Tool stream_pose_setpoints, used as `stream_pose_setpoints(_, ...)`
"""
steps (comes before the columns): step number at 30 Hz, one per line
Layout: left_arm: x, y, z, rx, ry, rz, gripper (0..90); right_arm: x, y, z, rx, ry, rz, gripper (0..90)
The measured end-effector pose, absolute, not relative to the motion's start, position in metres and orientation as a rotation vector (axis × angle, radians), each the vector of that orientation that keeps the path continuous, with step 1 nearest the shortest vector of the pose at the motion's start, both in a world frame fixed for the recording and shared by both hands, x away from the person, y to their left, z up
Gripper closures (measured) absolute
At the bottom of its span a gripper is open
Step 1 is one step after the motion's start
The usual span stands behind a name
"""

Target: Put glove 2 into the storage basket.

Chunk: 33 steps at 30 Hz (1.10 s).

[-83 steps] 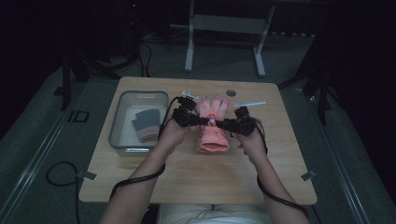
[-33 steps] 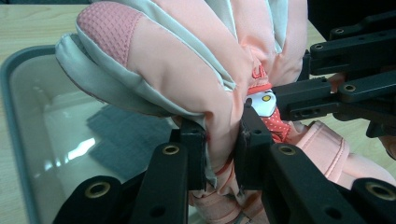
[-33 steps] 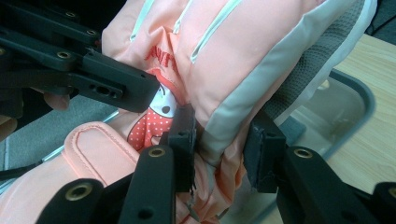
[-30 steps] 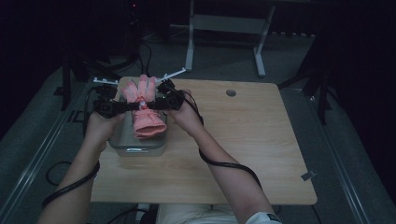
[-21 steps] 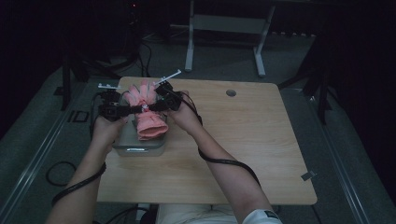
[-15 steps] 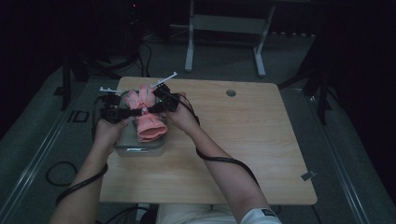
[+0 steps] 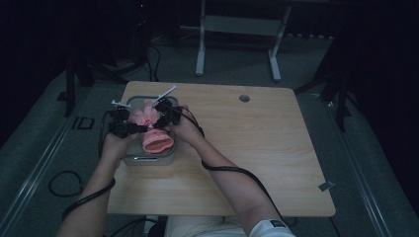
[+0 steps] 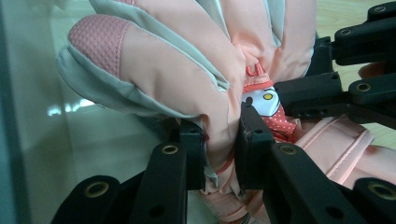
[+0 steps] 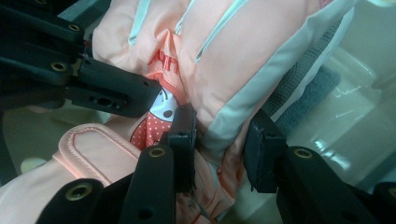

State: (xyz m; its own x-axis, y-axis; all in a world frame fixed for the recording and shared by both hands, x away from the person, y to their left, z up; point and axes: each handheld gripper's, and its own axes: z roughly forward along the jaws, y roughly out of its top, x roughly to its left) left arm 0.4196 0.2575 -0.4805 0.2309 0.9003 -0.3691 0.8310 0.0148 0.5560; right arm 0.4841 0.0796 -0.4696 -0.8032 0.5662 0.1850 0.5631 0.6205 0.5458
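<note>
A pink padded glove (image 7: 154, 134) with grey trim hangs over the clear plastic bin (image 7: 148, 159) at the table's left side, its cuff toward the person. My left gripper (image 7: 129, 128) pinches the glove's left edge (image 8: 187, 60) and is shut on it (image 8: 219, 133). My right gripper (image 7: 165, 116) is shut on the opposite edge of the glove (image 9: 243, 51), its jaws squeezing the fabric (image 9: 219, 135). The two grippers face each other closely across the glove's cartoon patch (image 8: 268, 105). A dark grey knitted item (image 9: 303, 88) lies in the bin under the glove.
The bin's pale walls (image 9: 355, 79) surround the glove on both sides. The wooden table (image 7: 257, 148) stretches to the right, with a round grommet hole (image 7: 244, 98) near its far edge. A metal stand (image 7: 237, 34) and cables lie on the floor beyond.
Both grippers have carried the glove from the table's middle leftward to the bin. Over the last second it sank a little lower into the bin.
</note>
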Motion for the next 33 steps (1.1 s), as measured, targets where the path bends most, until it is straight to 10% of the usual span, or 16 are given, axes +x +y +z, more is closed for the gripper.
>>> stream_pose_setpoints(33,0.422,0.249,-0.480,1.875,1.627,0.223,54.6,0.496,0.070,-0.474,0.995,2.807,0.992,51.8)
